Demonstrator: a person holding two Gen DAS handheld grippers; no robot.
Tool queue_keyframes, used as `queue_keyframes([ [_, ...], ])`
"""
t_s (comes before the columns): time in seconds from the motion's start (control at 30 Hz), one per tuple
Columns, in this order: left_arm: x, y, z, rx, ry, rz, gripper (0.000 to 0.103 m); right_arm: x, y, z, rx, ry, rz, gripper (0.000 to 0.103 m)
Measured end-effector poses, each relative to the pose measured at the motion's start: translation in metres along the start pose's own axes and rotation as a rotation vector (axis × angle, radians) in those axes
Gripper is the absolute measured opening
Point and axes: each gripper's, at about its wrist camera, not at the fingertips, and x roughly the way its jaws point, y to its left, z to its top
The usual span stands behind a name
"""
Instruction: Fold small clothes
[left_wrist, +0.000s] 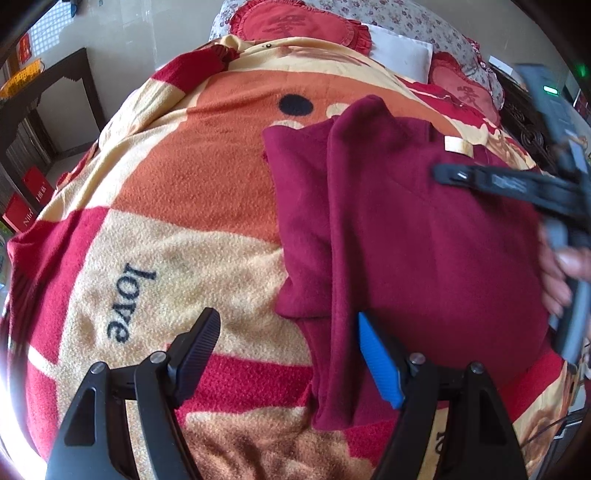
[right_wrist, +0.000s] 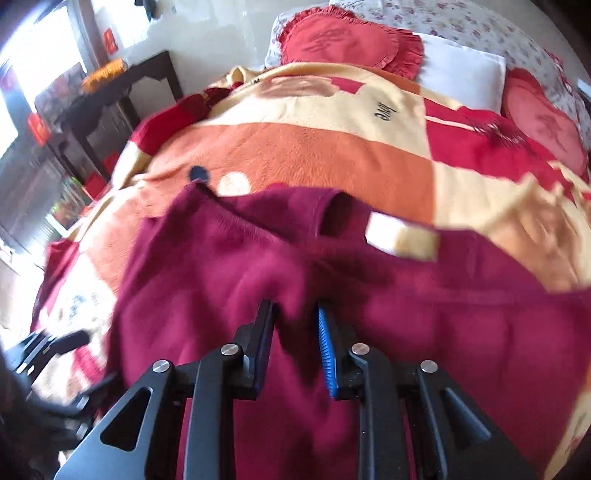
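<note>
The maroon garment (left_wrist: 424, 229) is lying partly folded on the blanket (left_wrist: 192, 184) covering the bed, one side lapped over. The right hand-held gripper (right_wrist: 295, 314) is pinching a fold of it, jaws nearly together; that thin bite could be slipping and dropping the fold crooked. The left hand-held gripper (left_wrist: 288, 332) is hanging spread, holding nothing, so the cloth may be dragging.

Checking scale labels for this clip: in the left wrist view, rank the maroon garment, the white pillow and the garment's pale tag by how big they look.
1. Maroon garment
2. White pillow, though it lies farther off, so it looks smaller than it is
3. Pale tag
</note>
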Motion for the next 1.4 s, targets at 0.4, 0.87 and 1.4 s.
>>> queue_keyframes([
  [0.4,0.007,0.007,0.003,-0.027,0.012,-0.023,0.083,-0.008,-0.001,0.028,0.132,-0.053,0.094,0.004],
  [0.87,0.006,0.015,0.001,-0.047,0.009,-0.047,0.084,0.051,0.086,0.039,-0.069,0.03,0.037,0.004],
  [1.4,0.002,0.024,-0.003,-0.072,0.009,-0.072,0.085,0.017,0.071,0.038,0.059,0.073,0.17,0.016],
])
